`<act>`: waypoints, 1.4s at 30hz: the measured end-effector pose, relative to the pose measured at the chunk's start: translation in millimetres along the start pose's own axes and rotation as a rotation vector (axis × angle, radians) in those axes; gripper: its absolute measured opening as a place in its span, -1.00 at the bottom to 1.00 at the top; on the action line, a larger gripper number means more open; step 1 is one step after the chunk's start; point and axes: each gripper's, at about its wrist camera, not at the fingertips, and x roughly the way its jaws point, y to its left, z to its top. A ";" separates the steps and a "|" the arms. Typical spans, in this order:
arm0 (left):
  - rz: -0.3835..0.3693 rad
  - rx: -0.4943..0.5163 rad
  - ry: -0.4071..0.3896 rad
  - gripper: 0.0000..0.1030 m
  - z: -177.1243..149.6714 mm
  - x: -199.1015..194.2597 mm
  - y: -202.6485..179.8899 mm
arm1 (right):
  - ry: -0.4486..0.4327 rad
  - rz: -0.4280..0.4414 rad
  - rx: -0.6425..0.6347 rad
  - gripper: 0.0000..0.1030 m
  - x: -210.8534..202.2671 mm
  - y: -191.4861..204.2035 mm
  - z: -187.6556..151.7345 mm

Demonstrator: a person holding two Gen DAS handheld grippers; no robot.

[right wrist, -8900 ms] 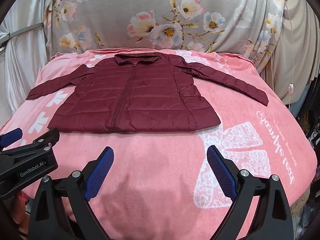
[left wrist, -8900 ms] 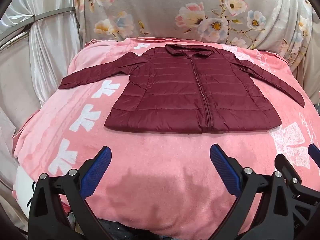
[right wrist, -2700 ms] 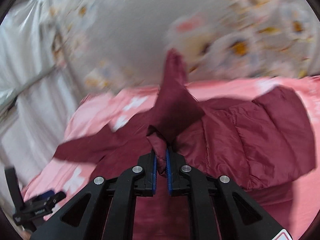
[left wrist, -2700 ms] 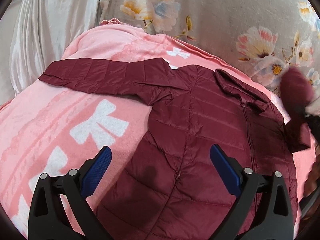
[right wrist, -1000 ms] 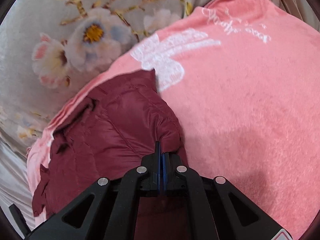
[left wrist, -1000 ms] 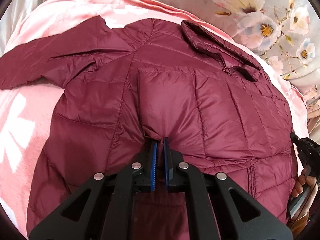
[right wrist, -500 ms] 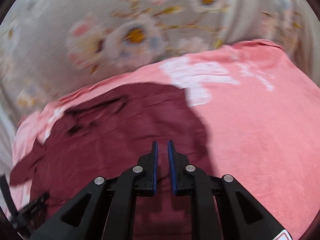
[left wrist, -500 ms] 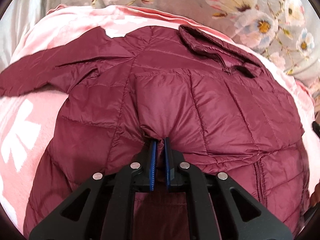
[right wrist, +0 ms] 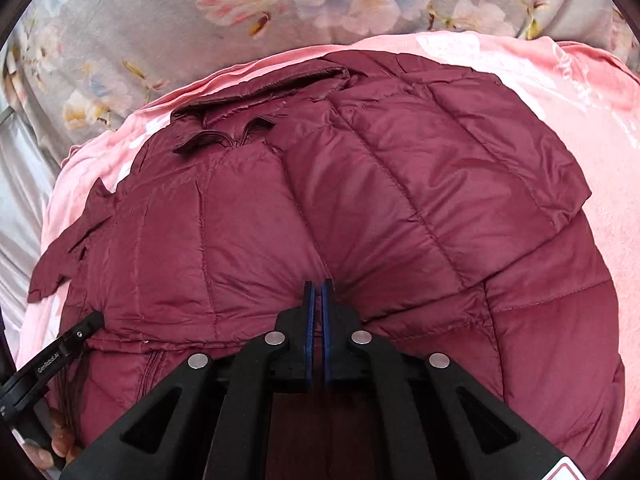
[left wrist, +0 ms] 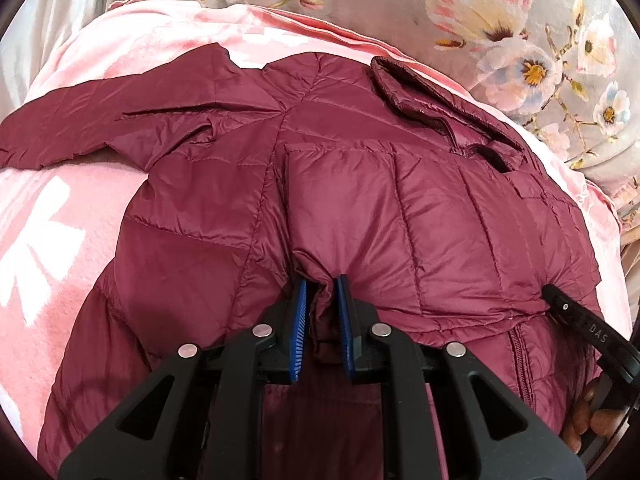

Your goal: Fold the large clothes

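A maroon quilted jacket (left wrist: 400, 208) lies zipper-up on the pink blanket (left wrist: 52, 208), collar toward the far side. Its right sleeve is folded across the chest; the left sleeve (left wrist: 80, 128) still stretches out to the left. My left gripper (left wrist: 322, 280) is shut on a pinch of the folded sleeve near its cuff end. My right gripper (right wrist: 318, 284) is shut on a fold of the jacket (right wrist: 360, 200) further right on the same sleeve. Each gripper shows at the edge of the other's view, the right one in the left wrist view (left wrist: 580, 320).
The blanket (right wrist: 600, 140) has white bow prints and drapes over a rounded surface. A grey floral curtain (left wrist: 500, 32) hangs close behind the collar. Silvery fabric (right wrist: 24, 184) hangs at the left.
The right gripper swung back over the jacket and closed on it beside the left one. The left gripper's blue pads have parted slightly but still pinch the sleeve.
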 end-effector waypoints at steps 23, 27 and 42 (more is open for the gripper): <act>-0.031 -0.054 -0.097 -0.23 6.1 -53.0 39.7 | 0.012 -0.119 -0.252 -0.84 -2.0 93.3 -33.3; 0.049 -0.172 -0.173 -0.03 26.7 -95.1 111.5 | 0.008 -0.118 -0.251 -0.84 -3.2 91.1 -34.7; 0.315 -0.694 -0.126 0.03 80.5 -72.4 385.5 | 0.005 -0.108 -0.235 -0.84 -4.5 88.7 -34.2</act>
